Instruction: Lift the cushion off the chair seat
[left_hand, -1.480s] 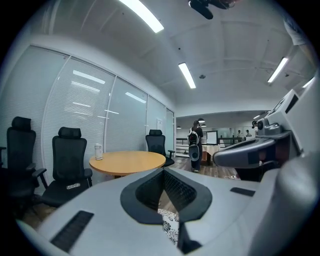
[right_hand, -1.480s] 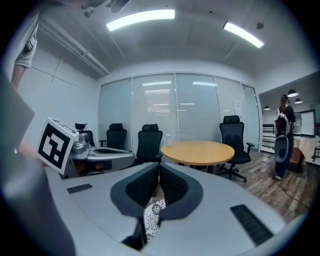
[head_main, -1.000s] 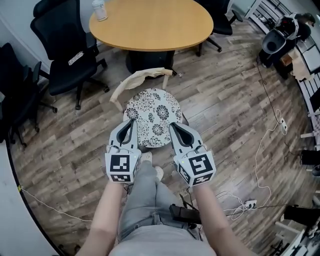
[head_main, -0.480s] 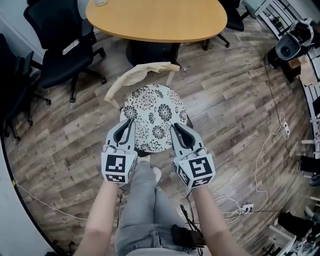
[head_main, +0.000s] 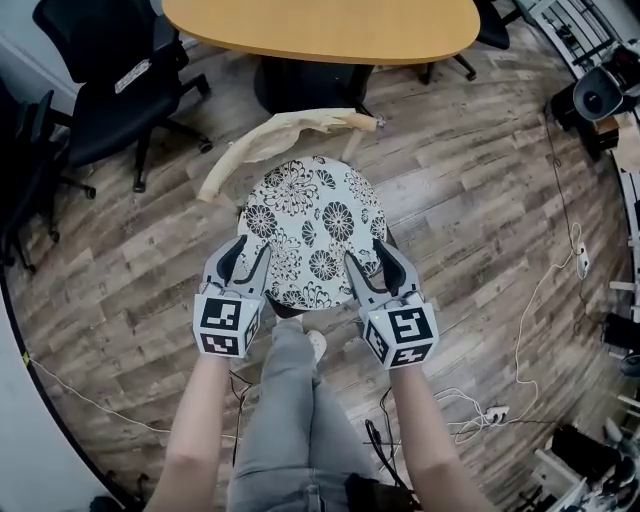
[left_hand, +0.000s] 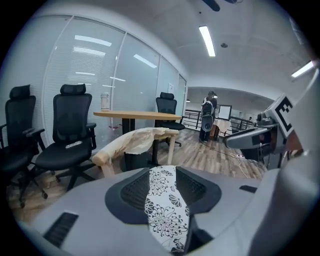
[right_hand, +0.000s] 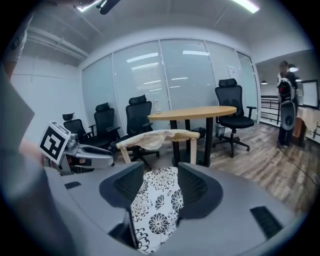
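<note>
A round white cushion (head_main: 310, 225) with black flowers lies on the seat of a wooden chair whose paper-wrapped backrest (head_main: 285, 135) curves behind it. My left gripper (head_main: 245, 262) is at the cushion's near left rim, jaws opening, one finger outside the rim and one over the fabric. At the near right rim my right gripper (head_main: 372, 262) stands the same way, jaws opening. The left gripper view shows the cushion (left_hand: 165, 210) between the spread jaws, as does the right gripper view, where the cushion (right_hand: 157, 205) fills the gap. No pad visibly presses on it.
A round wooden table (head_main: 320, 30) stands just beyond the chair. Black office chairs (head_main: 110, 90) are at the left. Cables (head_main: 500, 400) trail over the wood floor at the right. The person's legs (head_main: 290, 420) are below the grippers. Another person (right_hand: 287, 105) stands far off.
Both grippers have sunk from above the cushion to its near rim. Their jaws, shut before, now stand apart around the edge.
</note>
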